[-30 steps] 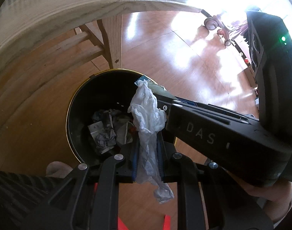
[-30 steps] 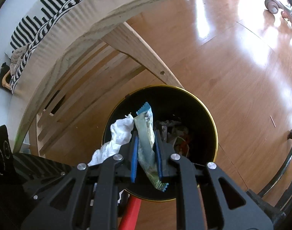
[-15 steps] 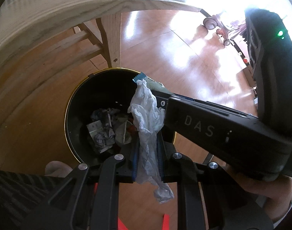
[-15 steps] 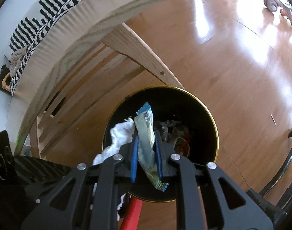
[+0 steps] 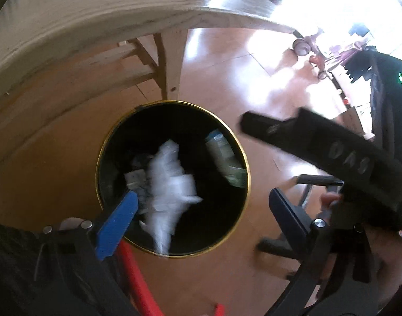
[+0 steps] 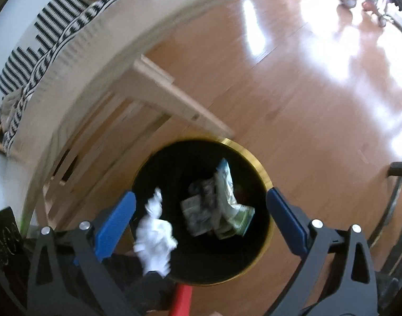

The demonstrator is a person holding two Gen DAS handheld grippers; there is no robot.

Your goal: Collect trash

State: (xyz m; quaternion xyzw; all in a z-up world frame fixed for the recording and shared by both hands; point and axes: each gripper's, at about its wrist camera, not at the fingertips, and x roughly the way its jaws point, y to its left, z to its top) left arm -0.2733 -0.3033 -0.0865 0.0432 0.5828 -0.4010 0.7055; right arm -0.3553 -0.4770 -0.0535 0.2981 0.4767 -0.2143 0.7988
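Observation:
A black bin with a gold rim (image 5: 243,155) (image 6: 264,173) stands on the wood floor beside a table leg. My left gripper (image 5: 201,210) hangs over it, its jaws opening wide, and a crumpled white tissue (image 5: 169,184) (image 6: 154,234) falls blurred between them into the bin. My right gripper (image 6: 201,210) is also over the bin with jaws opening; the green snack wrapper (image 6: 227,202) (image 5: 224,158) has left its pads and drops onto crumpled paper (image 6: 198,210) inside. In the left wrist view the right gripper's black body (image 5: 319,144) crosses at right.
A pale wooden table (image 5: 95,21) (image 6: 95,60) arches over the bin, its leg (image 5: 174,65) just behind the rim. A striped cloth (image 6: 42,34) lies on the table. A red bar (image 5: 137,276) shows below the grippers. A dark metal chair frame (image 6: 396,197) stands at right.
Both grippers were shut, the left on the tissue and the right on the wrapper; now both stand wide apart and both pieces are falling into the bin.

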